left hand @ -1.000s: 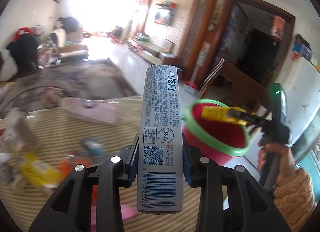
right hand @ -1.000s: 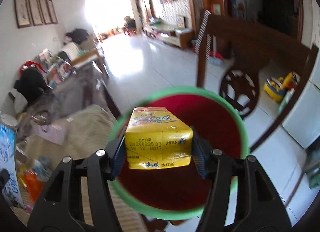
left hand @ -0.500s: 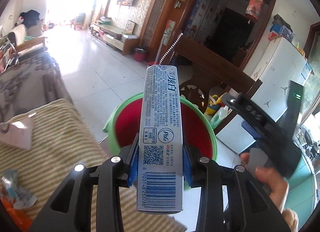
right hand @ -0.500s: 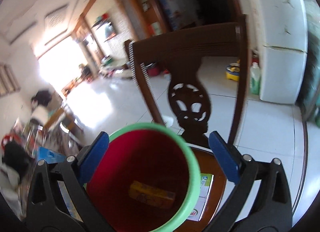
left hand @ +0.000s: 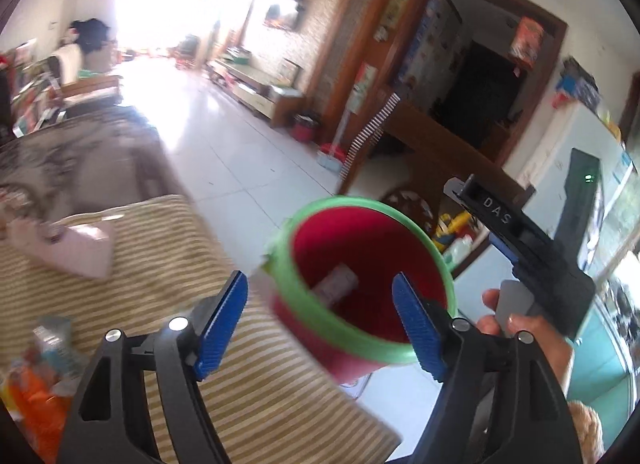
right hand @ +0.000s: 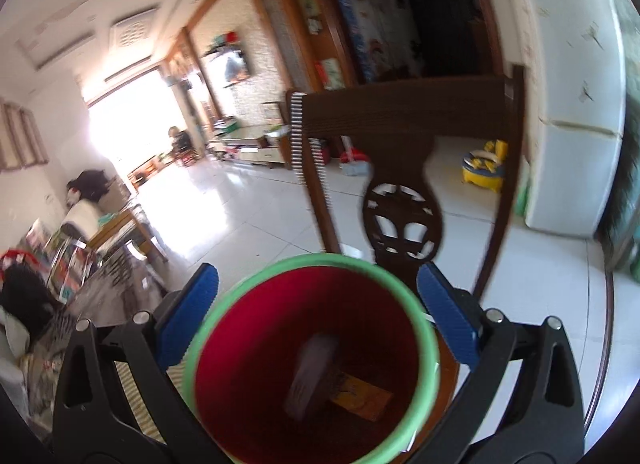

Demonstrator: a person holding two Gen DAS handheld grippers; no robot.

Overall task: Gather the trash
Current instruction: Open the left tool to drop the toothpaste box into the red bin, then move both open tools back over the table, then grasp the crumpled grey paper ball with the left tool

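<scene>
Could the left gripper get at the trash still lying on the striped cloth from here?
Probably yes: the left gripper is open and empty, and the trash lies uncovered on the cloth beside it.

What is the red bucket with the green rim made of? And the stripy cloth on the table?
The bucket looks like smooth moulded plastic: even red walls, a thick rounded green rim and a dull sheen. The stripy cloth looks like woven fabric, matte, sagging softly over the table's edge. Blur leaves the weave itself unclear.

Chair back (right hand: 404,128) just behind bin (right hand: 430,338)
</scene>
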